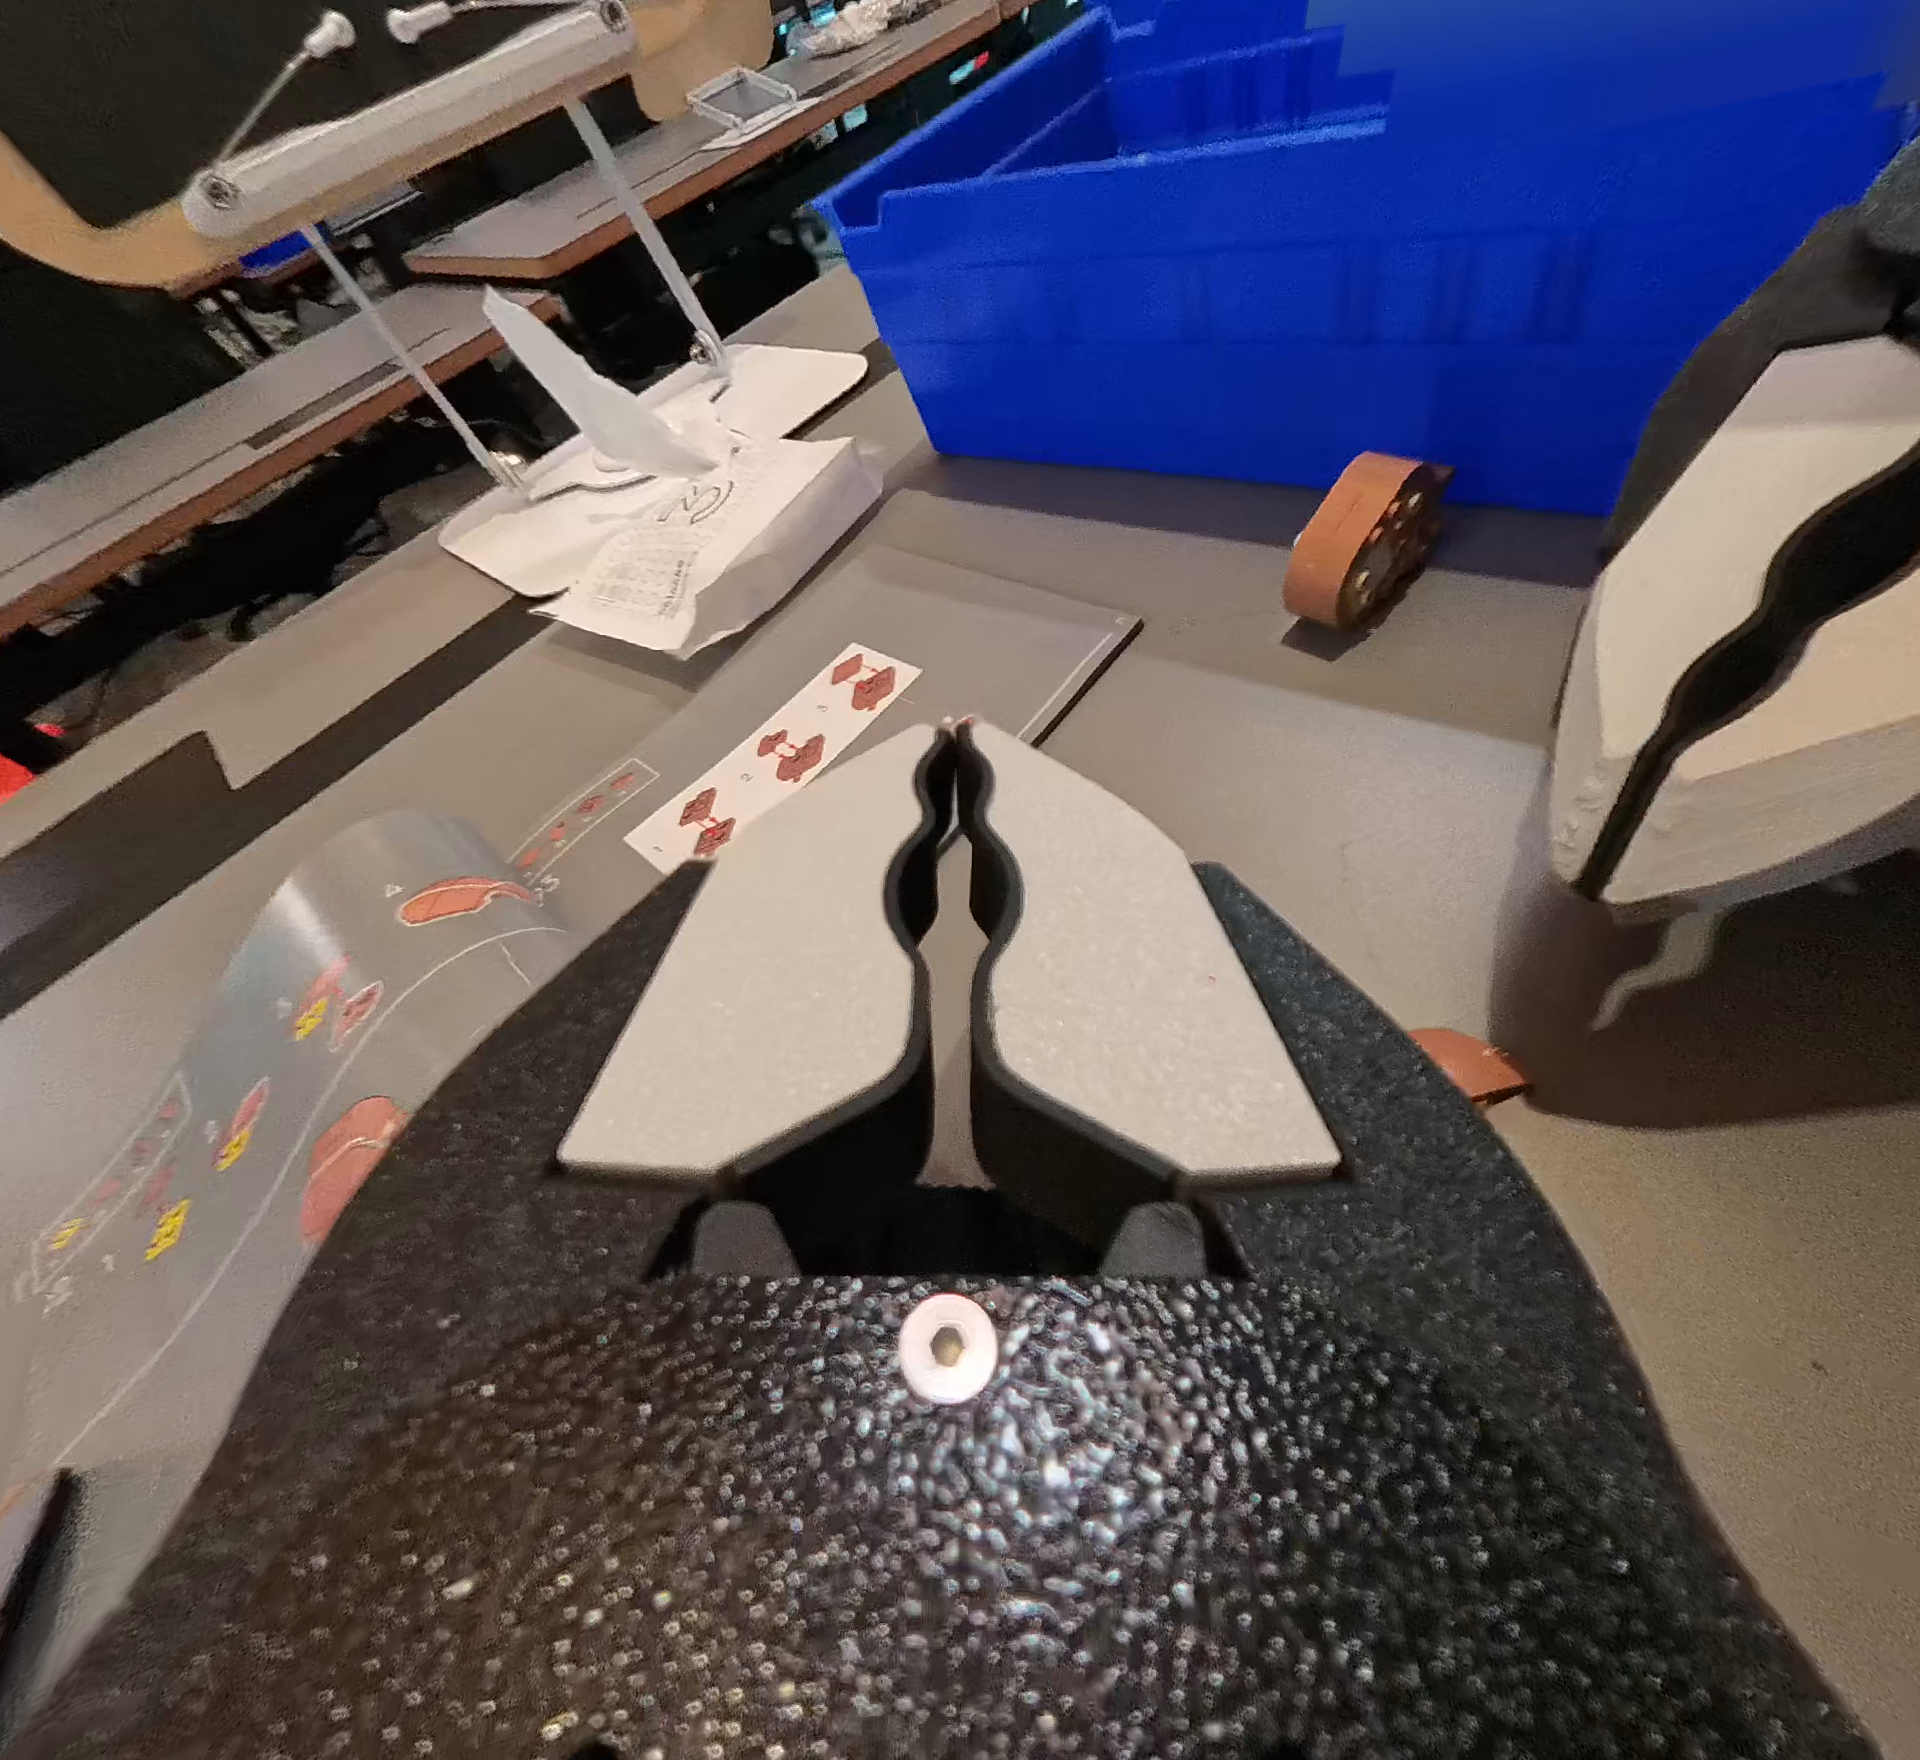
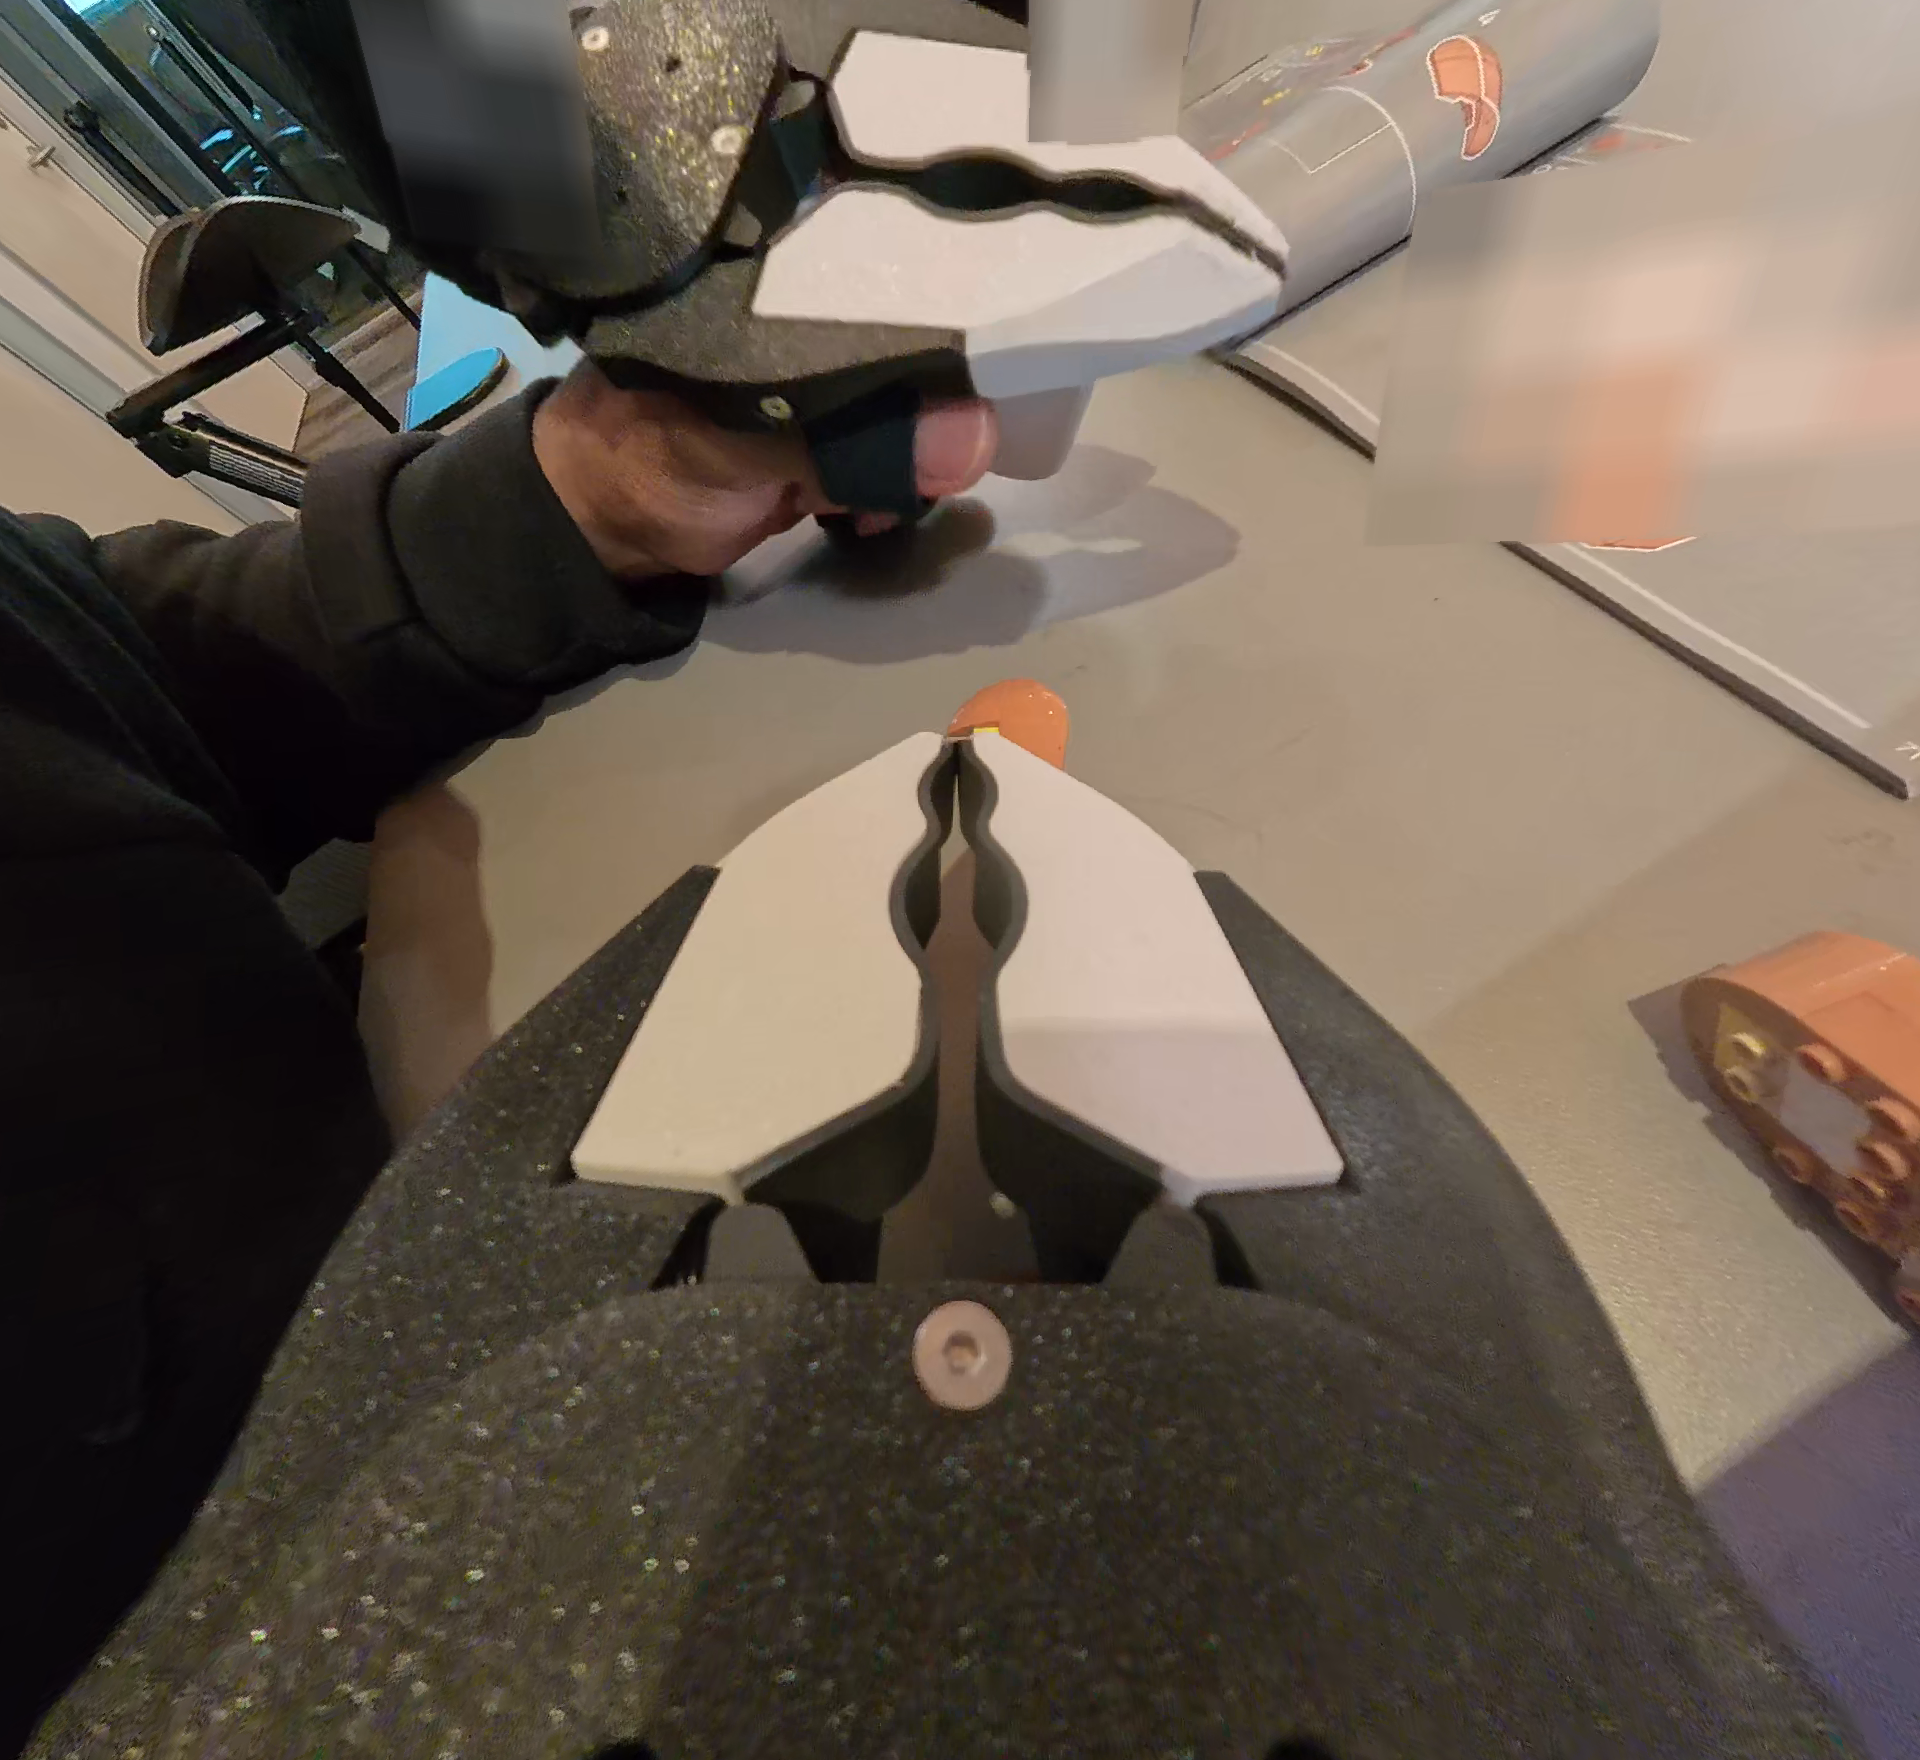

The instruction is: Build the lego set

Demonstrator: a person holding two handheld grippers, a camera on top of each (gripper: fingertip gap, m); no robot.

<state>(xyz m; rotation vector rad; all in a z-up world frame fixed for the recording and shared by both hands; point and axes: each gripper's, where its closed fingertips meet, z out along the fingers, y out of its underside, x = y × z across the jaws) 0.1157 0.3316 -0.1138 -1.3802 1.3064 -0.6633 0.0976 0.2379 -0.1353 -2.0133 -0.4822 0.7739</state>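
The left claw [image 1: 957,725] is clenched with nothing between its fingers, above a grey booklet [image 1: 727,723] on the counter [image 1: 1351,827]. A white strip [image 1: 774,754] on its page shows red brick drawings with small step numbers. The right claw [image 2: 957,746] is clenched too, its tips just over a small orange brick [image 2: 1023,713]; if it touches, I cannot tell. A bigger orange brick piece [image 2: 1818,1076] lies apart, and a blue bin [image 1: 1195,308] stands behind.

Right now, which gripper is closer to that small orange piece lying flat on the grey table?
Right. The right gripper sits directly over the small orange piece, tips at its edge; the left gripper is farther off, across the table.
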